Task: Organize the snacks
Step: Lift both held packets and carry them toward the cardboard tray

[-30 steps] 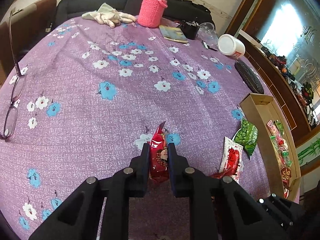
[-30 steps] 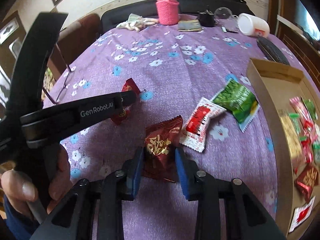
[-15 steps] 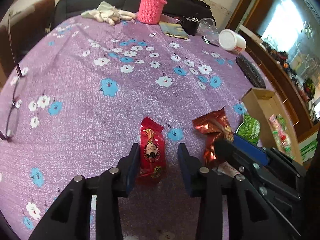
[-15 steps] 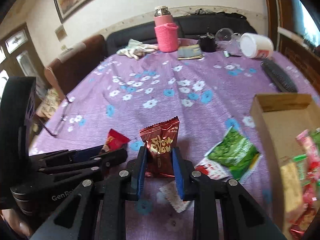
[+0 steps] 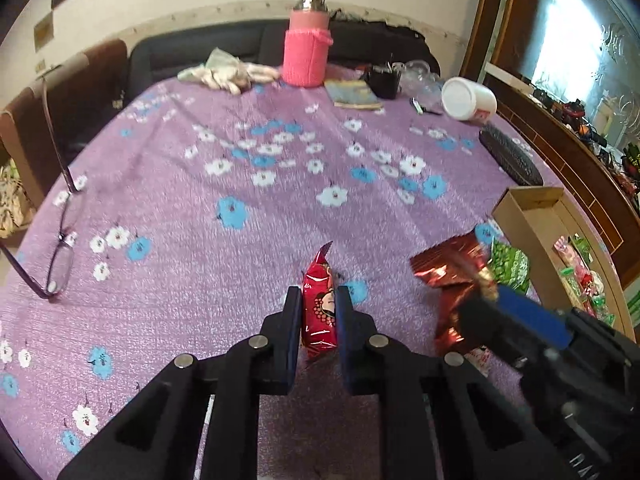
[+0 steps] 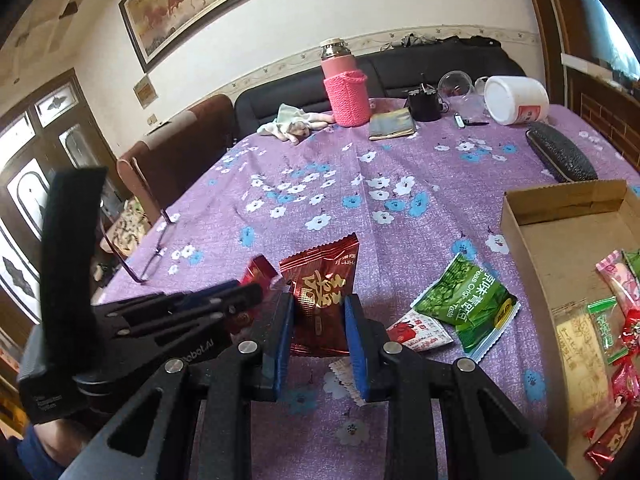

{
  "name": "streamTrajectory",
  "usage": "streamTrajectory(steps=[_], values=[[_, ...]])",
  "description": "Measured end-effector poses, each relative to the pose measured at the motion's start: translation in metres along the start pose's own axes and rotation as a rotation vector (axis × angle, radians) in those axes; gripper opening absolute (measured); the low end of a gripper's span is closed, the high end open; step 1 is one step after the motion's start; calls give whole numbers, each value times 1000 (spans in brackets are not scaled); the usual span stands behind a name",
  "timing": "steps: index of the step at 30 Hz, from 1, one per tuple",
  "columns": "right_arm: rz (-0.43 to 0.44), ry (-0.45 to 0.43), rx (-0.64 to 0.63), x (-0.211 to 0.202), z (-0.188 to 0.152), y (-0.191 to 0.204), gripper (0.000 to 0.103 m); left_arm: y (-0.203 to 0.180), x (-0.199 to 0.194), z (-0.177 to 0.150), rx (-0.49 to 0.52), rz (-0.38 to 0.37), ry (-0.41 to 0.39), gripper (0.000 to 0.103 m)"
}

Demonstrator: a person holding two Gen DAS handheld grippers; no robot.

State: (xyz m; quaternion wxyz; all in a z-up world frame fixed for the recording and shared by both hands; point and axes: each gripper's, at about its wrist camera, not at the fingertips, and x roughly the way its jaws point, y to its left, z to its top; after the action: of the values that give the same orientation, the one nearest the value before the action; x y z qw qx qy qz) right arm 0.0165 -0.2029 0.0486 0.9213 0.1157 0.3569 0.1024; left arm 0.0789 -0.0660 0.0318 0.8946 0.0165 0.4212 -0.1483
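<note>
My left claw clamps the red packet, my right claw clamps the foil packet; both lifted left of the cardboard box, probably to drop inside.

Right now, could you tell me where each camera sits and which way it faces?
Left wrist: on the left tool, facing the far sofa across the purple table; its fingers grip a red snack packet; the right tool intrudes at right.
Right wrist: on the right tool, facing likewise; fingers grip a dark red packet; the left tool shows at left.
Shared: pink bottle, cardboard box, both packets.
</note>
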Motion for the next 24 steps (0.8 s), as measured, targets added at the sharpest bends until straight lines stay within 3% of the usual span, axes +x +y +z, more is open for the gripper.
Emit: streamTrajectory(steps=[9,24], values=[[-11,7,39,2,-2,-13,28,-12,-22,-1,39,63,-134,16],[5,-9,22,-2,0,-9,28,-21,-34,-2,120,168,-239,16]])
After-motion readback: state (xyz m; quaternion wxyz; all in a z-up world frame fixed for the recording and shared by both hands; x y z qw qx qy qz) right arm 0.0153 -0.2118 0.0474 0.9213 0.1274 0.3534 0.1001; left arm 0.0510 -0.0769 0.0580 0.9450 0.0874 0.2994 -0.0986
